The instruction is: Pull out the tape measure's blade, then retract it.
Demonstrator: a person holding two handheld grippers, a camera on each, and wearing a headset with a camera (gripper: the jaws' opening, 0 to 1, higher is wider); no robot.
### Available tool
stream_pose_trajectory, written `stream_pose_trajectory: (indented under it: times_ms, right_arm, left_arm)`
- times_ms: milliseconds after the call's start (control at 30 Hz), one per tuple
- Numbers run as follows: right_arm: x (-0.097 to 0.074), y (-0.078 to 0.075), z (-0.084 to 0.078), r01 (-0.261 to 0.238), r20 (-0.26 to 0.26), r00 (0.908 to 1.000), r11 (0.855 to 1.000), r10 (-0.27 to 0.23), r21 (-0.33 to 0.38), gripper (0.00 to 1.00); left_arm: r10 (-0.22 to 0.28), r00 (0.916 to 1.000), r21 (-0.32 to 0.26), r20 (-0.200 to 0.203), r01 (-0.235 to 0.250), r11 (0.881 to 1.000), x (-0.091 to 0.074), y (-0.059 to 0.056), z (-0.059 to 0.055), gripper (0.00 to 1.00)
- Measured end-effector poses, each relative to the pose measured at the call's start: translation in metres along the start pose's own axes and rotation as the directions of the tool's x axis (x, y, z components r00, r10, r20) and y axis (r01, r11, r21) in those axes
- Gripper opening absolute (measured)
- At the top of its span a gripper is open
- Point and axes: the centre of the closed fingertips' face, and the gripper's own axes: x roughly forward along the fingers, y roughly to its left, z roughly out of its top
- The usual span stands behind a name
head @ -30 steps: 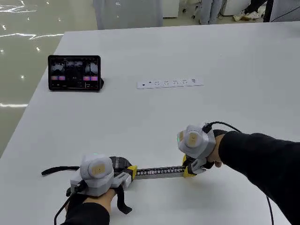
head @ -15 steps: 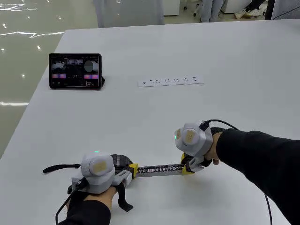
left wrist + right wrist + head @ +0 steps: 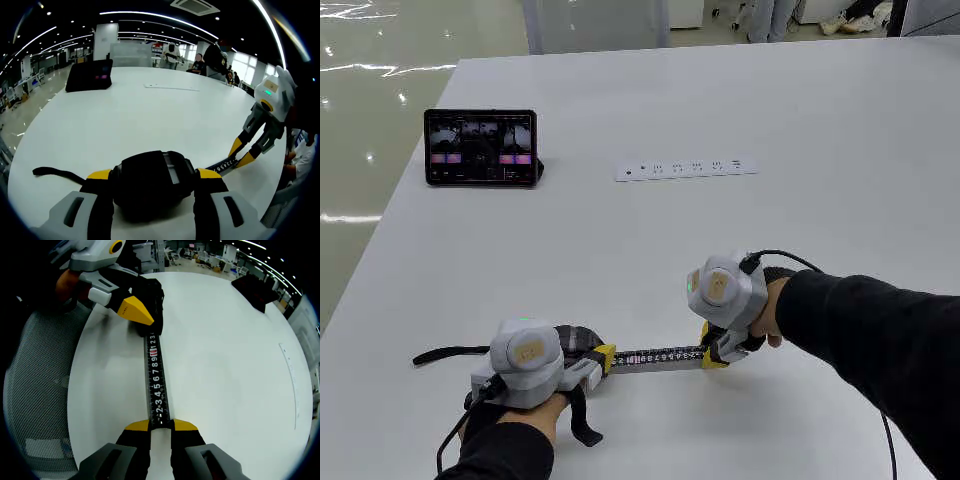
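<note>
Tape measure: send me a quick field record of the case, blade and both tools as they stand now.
case: black, on the white table, clamped in left tool
blade: partly out, stretched low along the table from case to right tool
left tool: shut on case
right tool: shut on blade's end
strap: black, trailing on table from the case
background: tablet and power strip farther back on table
</note>
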Motion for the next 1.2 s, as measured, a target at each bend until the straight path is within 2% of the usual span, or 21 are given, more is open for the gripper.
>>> stream_pose_trajectory:
  times_ms: [1200]
  right_arm:
    - [0.008,0.003,0.021,-0.005,0.03,0.9995,1.0,0.006,-0.024,0.11]
  left_arm:
    - [-0.014,0.9999,-0.011,-0.003,0.014,1.0,-0.002,0.0,0.0,0.6]
